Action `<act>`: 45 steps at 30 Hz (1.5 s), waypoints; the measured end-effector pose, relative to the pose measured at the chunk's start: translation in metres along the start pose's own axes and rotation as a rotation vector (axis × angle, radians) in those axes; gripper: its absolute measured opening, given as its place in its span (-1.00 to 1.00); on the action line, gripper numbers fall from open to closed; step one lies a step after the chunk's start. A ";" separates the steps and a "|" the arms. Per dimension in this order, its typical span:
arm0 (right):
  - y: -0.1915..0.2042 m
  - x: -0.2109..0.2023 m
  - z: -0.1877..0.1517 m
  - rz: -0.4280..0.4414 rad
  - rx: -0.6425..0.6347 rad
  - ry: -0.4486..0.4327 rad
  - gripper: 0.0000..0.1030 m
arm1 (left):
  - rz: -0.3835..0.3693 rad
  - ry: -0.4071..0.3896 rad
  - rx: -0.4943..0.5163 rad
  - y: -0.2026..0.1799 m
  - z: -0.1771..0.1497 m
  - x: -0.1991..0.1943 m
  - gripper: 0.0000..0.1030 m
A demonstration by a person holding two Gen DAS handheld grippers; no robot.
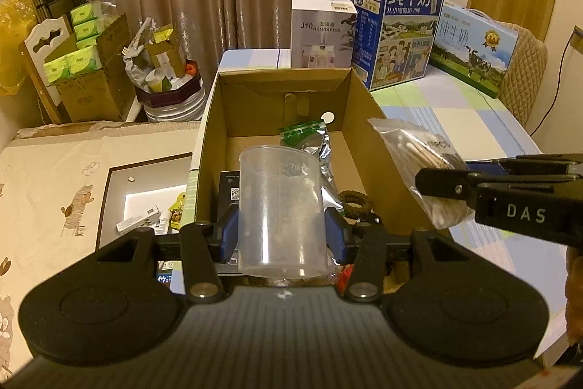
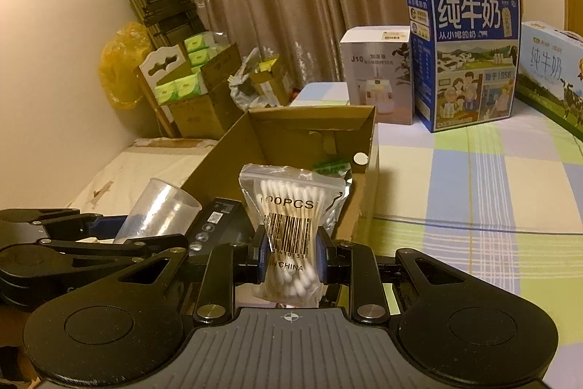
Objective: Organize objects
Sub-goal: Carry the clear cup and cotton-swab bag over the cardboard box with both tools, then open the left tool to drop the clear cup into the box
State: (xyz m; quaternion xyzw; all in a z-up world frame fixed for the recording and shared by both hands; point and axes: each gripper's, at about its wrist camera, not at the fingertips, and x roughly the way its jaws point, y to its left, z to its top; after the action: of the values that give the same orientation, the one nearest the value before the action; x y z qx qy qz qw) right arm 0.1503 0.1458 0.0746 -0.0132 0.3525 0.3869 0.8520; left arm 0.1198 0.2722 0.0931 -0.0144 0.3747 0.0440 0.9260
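Observation:
My left gripper (image 1: 282, 236) is shut on a clear plastic measuring cup (image 1: 280, 206), held upright over the near end of an open cardboard box (image 1: 211, 133). My right gripper (image 2: 290, 254) is shut on a clear bag of cotton swabs (image 2: 289, 206), just before the box's near right corner (image 2: 364, 170). In the left wrist view the swab bag (image 1: 419, 163) and the right gripper (image 1: 437, 186) reach in from the right. Inside the box lie a silver and green pouch (image 1: 309, 141), a black flat box (image 1: 227, 192), a brown hair tie (image 1: 355, 201) and a white disc (image 1: 328, 117).
The box stands on a checked tablecloth (image 2: 473, 188). Behind it stand a white humidifier box (image 1: 320, 31) and two milk cartons (image 1: 397, 28), (image 1: 473, 46). To the left are a framed panel (image 1: 145, 192) with small items, a full bin (image 1: 167, 86) and tissue cartons (image 1: 87, 61).

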 end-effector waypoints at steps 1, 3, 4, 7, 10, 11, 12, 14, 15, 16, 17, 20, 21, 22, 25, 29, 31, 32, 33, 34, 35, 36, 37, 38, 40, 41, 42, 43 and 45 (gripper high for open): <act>-0.001 0.002 0.001 -0.001 0.002 0.002 -0.57 | -0.001 0.002 0.000 0.001 0.001 0.003 -0.16; -0.002 0.006 0.002 -0.004 0.003 0.003 -0.57 | -0.006 0.006 0.000 0.002 0.003 0.008 -0.16; -0.003 0.008 0.004 -0.004 0.005 0.004 -0.57 | -0.008 0.008 0.002 0.003 0.005 0.010 -0.16; -0.005 0.014 0.007 -0.006 0.014 0.006 -0.57 | -0.006 0.010 0.012 0.005 0.009 0.016 -0.16; -0.007 0.020 0.009 -0.009 0.021 0.007 -0.57 | -0.006 0.012 0.013 0.008 0.014 0.024 -0.16; -0.008 0.022 0.010 -0.010 0.022 0.008 -0.57 | -0.006 0.013 0.014 0.009 0.016 0.026 -0.16; -0.009 0.024 0.011 -0.010 0.023 0.008 -0.57 | -0.006 0.014 0.015 0.010 0.018 0.028 -0.16; -0.010 0.027 0.013 -0.012 0.026 0.009 -0.57 | -0.008 0.015 0.018 0.011 0.021 0.032 -0.16; -0.011 0.029 0.013 -0.013 0.027 0.011 -0.57 | -0.008 0.016 0.020 0.011 0.022 0.035 -0.15; -0.011 0.031 0.014 -0.012 0.028 0.012 -0.57 | -0.008 0.018 0.020 0.011 0.023 0.037 -0.15; -0.011 0.032 0.014 -0.012 0.029 0.013 -0.57 | -0.009 0.019 0.020 0.012 0.024 0.039 -0.15; -0.012 0.036 0.015 -0.012 0.032 0.016 -0.57 | -0.012 0.023 0.020 0.013 0.026 0.045 -0.15; -0.012 0.036 0.015 -0.011 0.033 0.017 -0.57 | -0.012 0.024 0.022 0.012 0.027 0.046 -0.15; -0.012 0.037 0.015 -0.011 0.035 0.018 -0.57 | -0.013 0.026 0.023 0.012 0.028 0.048 -0.15; -0.012 0.039 0.016 -0.012 0.040 0.019 -0.57 | -0.016 0.028 0.024 0.012 0.030 0.051 -0.15; -0.013 0.040 0.017 -0.014 0.045 0.016 -0.57 | -0.019 0.030 0.023 0.012 0.032 0.054 -0.15; -0.013 0.040 0.017 -0.015 0.046 0.016 -0.57 | -0.018 0.030 0.024 0.012 0.032 0.054 -0.15; -0.013 0.040 0.017 -0.014 0.047 0.016 -0.57 | -0.018 0.031 0.024 0.011 0.032 0.055 -0.15; -0.013 0.041 0.017 -0.013 0.049 0.016 -0.57 | -0.018 0.031 0.025 0.012 0.032 0.055 -0.15; -0.013 0.041 0.017 -0.012 0.049 0.017 -0.57 | -0.017 0.030 0.024 0.011 0.033 0.056 -0.15; -0.013 0.042 0.018 -0.011 0.050 0.017 -0.57 | -0.017 0.030 0.024 0.011 0.033 0.056 -0.15; -0.013 0.042 0.018 -0.010 0.051 0.017 -0.57 | -0.018 0.030 0.025 0.010 0.034 0.057 -0.15; -0.013 0.042 0.018 -0.008 0.053 0.016 -0.57 | -0.018 0.030 0.027 0.010 0.034 0.058 -0.15; -0.013 0.043 0.019 -0.008 0.054 0.015 -0.57 | -0.018 0.029 0.028 0.010 0.034 0.058 -0.15; -0.013 0.043 0.019 -0.006 0.056 0.014 -0.57 | -0.019 0.027 0.027 0.009 0.036 0.059 -0.15; -0.013 0.043 0.020 -0.006 0.056 0.014 -0.57 | -0.020 0.027 0.027 0.009 0.036 0.060 -0.15; -0.013 0.043 0.020 -0.006 0.057 0.013 -0.57 | -0.022 0.027 0.025 0.009 0.037 0.060 -0.15; -0.013 0.043 0.020 -0.006 0.057 0.014 -0.57 | -0.028 0.030 0.022 0.010 0.037 0.062 -0.15; -0.012 0.042 0.020 -0.006 0.061 0.013 -0.57 | -0.036 0.033 0.003 0.012 0.038 0.063 0.31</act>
State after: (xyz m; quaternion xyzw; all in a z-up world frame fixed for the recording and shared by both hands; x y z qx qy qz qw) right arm 0.1894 0.1706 0.0605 0.0092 0.3695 0.3732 0.8509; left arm 0.1904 0.2910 0.0765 -0.0202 0.3895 0.0266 0.9204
